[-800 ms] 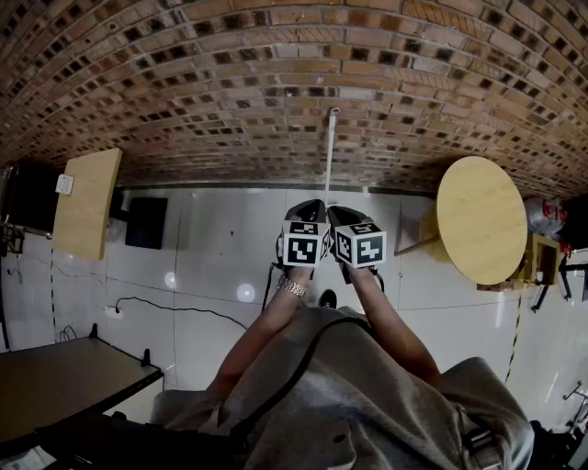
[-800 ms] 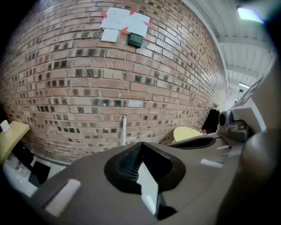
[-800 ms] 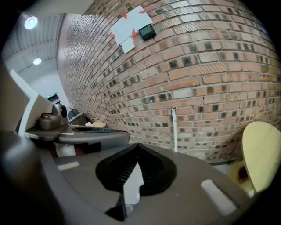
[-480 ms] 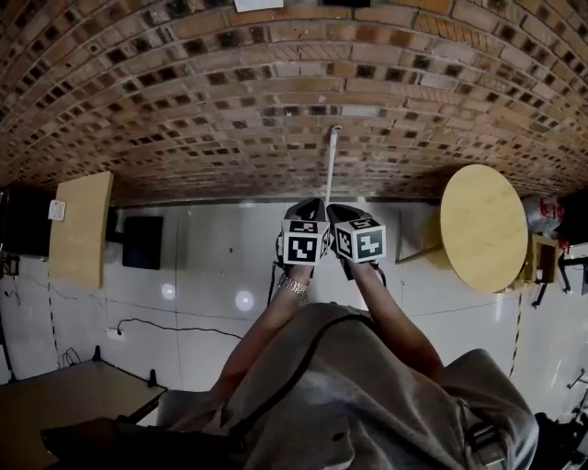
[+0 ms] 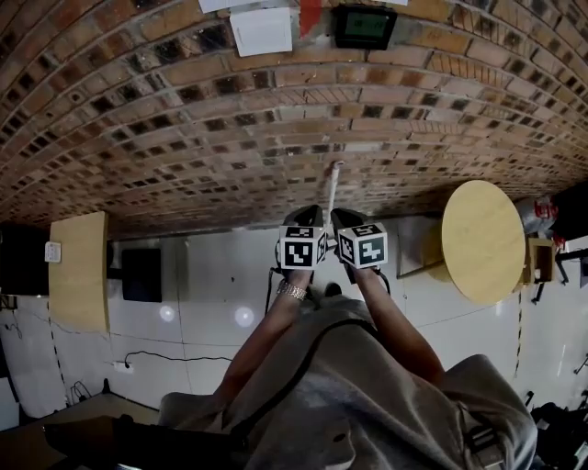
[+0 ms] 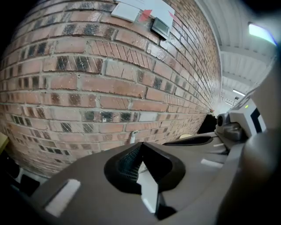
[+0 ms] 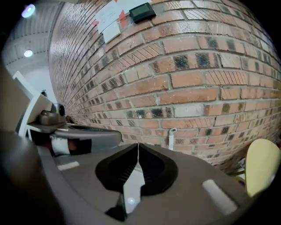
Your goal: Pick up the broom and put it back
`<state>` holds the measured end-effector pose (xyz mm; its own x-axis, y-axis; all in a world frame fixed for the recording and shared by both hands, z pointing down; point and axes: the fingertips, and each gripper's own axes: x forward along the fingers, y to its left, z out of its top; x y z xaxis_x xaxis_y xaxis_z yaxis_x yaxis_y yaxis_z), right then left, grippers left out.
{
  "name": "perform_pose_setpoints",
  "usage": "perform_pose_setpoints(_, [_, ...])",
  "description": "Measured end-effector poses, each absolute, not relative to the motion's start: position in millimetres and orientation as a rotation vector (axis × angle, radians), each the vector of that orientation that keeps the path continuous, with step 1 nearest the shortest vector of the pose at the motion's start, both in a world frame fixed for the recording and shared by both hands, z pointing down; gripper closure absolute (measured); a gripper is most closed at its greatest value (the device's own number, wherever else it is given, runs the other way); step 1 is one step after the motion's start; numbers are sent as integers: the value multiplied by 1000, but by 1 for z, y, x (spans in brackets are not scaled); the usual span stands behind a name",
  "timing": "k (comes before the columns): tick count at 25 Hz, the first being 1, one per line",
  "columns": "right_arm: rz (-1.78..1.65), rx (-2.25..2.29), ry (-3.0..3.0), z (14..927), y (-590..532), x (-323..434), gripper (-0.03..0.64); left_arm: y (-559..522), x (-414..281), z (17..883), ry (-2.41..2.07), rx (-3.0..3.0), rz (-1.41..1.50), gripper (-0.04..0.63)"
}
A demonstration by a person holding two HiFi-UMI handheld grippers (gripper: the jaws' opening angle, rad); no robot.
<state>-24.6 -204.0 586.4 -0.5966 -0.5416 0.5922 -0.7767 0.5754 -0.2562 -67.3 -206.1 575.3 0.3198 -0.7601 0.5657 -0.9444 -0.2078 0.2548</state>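
The broom shows only as a thin white handle that rises from between my two grippers towards the brick wall. Its tip ends close to the bricks, and it also shows in the right gripper view. My left gripper and right gripper are held side by side, both shut on the handle. A white strip of it runs between the closed jaws in each gripper view. The broom's head is hidden below the grippers and the person's arms.
A round wooden table stands at the right by the wall. A wooden board and a black box sit at the left. A cable lies on the white floor. A white notice and a black device hang on the wall.
The head view has tilted up: more wall, the notice and the black device now show, and the dark table at lower left has dropped out. Both grippers keep their hold on the handle.
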Motion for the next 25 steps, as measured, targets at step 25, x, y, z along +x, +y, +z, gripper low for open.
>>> perform_pose_setpoints(25, [799, 1028, -1878, 823, -390, -21, 519, -213, -148, 601, -1659, 1744, 369, 591])
